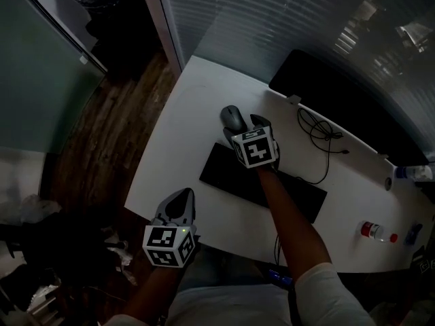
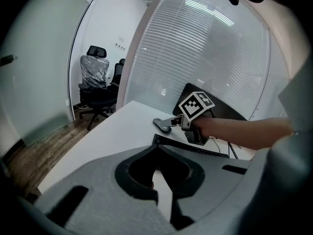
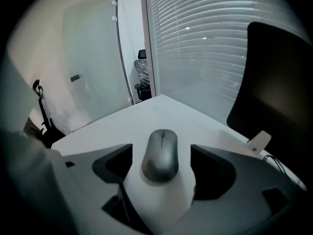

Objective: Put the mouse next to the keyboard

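The grey mouse (image 3: pixel 160 154) lies on the white desk (image 1: pixel 183 134), just past the far edge of the black keyboard (image 1: pixel 262 182), near the keyboard's left end. The right gripper (image 1: pixel 245 129) reaches over the keyboard, its jaws spread wide on either side of the mouse, with desk showing between each jaw and the mouse. The left gripper (image 1: pixel 182 197) hovers at the desk's near edge, on the keyboard's near-left side; its jaws seem to meet at the tips, holding nothing. Beyond the keyboard stands a dark monitor (image 1: pixel 340 94).
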